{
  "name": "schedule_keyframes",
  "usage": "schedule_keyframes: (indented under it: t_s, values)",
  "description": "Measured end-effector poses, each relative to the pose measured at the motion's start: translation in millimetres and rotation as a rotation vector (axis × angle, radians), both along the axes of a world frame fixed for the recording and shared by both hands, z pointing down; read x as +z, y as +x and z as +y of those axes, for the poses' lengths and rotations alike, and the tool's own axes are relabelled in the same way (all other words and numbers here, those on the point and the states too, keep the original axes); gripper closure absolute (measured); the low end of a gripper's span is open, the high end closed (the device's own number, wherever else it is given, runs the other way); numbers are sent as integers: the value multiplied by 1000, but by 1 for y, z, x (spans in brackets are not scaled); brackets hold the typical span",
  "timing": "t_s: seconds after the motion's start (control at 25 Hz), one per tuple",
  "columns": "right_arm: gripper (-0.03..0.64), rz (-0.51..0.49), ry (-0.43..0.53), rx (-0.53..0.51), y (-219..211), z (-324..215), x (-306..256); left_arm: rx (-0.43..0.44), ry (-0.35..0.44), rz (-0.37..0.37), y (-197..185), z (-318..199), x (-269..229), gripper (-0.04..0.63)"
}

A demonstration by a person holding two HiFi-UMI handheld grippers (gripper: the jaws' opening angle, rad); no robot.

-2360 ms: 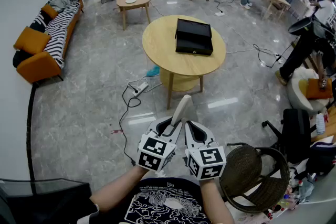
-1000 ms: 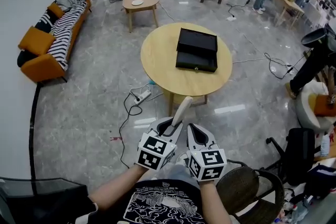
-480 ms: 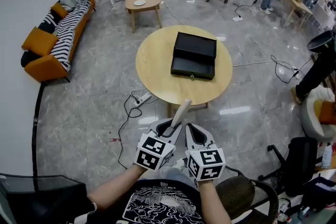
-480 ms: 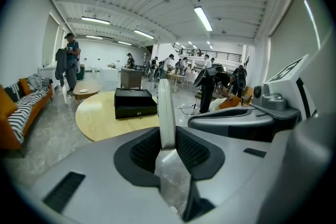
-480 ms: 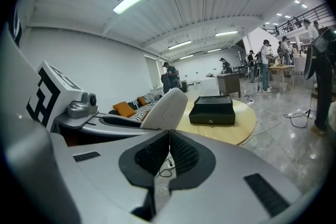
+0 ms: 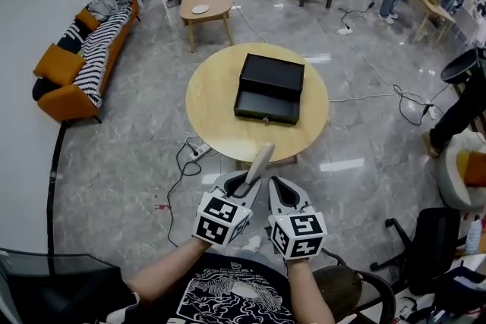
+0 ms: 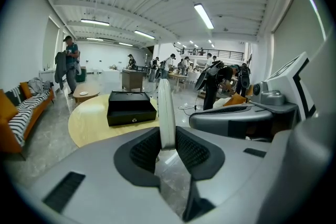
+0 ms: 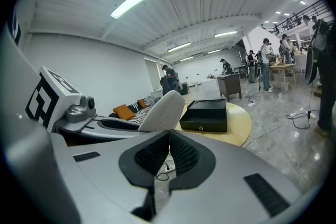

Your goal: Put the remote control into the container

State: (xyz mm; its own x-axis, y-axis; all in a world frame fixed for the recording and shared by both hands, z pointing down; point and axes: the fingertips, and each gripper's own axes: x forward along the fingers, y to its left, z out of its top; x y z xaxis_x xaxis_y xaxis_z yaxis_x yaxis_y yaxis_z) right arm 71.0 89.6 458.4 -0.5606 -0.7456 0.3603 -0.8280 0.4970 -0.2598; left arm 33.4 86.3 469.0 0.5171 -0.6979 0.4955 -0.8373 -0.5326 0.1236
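Our left gripper [image 7: 167, 148] clamps the slim, smooth white remote control [image 6: 260, 161]. Our right gripper [image 8: 169, 140] is closed on nothing. Glossy open floor [image 6: 129, 163] lies ahead, then the round wooden table [image 6: 209, 99], which carries the black boxy container [image 6: 270, 87].

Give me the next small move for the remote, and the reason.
Probably carry the remote forward to the round table: the left tongs are shut on it, while the black container lies on that table, well ahead.

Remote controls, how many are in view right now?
1. The remote control is clamped in the left claw, held short of the round table. Another could be hidden inside the black container.
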Motion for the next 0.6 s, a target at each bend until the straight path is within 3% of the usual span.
schedule_keyframes:
  t_s: [0.6]
  values:
    - [594, -2, 7, -9, 16, -21, 1, -2, 8, 7, 20, -23, -1, 499]
